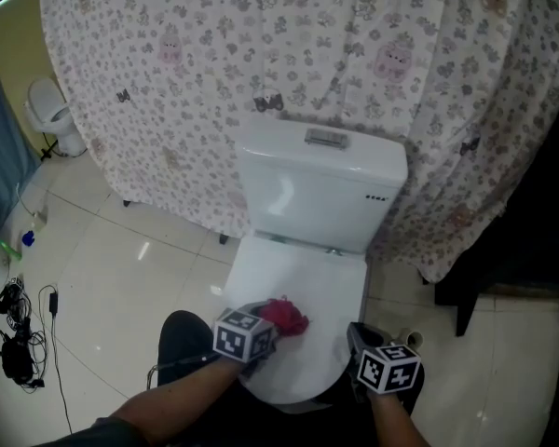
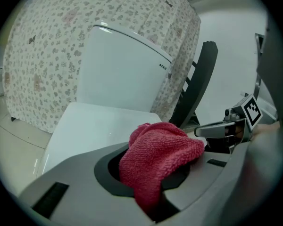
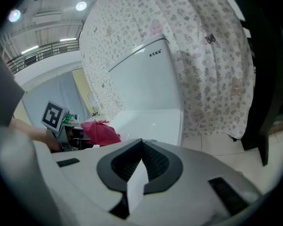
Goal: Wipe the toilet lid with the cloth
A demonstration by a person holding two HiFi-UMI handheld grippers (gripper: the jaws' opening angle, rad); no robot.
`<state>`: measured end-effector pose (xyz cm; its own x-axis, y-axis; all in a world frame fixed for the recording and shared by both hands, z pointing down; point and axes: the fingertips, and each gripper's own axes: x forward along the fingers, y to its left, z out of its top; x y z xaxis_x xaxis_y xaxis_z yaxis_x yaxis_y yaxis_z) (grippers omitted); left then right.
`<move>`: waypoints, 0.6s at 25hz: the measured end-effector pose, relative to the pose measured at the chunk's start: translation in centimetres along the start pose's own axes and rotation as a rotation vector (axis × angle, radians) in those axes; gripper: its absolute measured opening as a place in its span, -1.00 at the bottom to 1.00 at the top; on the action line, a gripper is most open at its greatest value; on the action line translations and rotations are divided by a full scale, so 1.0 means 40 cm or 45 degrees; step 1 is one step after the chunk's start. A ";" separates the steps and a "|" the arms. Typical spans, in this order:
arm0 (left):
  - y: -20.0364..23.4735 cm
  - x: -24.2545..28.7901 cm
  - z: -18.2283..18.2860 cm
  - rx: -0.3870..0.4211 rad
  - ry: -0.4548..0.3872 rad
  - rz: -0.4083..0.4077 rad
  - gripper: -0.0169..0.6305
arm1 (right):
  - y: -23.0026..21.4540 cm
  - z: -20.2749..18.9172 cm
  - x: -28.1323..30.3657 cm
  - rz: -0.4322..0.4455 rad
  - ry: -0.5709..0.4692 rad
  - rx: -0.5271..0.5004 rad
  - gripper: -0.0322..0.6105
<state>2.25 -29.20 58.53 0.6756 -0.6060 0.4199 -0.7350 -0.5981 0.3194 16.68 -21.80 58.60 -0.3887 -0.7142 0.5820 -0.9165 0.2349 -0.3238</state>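
Note:
The white toilet has its lid down, below the tank. A red cloth lies bunched on the front part of the lid. My left gripper is shut on the red cloth, which bulges out between the jaws over the lid. My right gripper hangs just off the lid's front right corner, beside the cloth and apart from it. In the right gripper view my right gripper has its jaws together with nothing held, and the cloth and the lid show to its left.
A flowered curtain hangs behind the tank. A second toilet stands far left. Cables lie on the tiled floor at left. A dark frame stands to the right, and a dark round object sits left of the bowl.

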 end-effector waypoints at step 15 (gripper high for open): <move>-0.004 0.042 -0.067 0.080 0.090 0.014 -0.71 | -0.009 0.017 -0.004 -0.004 -0.022 0.004 -0.89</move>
<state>3.36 -28.72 61.47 0.6602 -0.5753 0.4829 -0.7358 -0.6246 0.2617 17.13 -22.22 58.09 -0.3842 -0.7264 0.5699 -0.9173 0.2306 -0.3246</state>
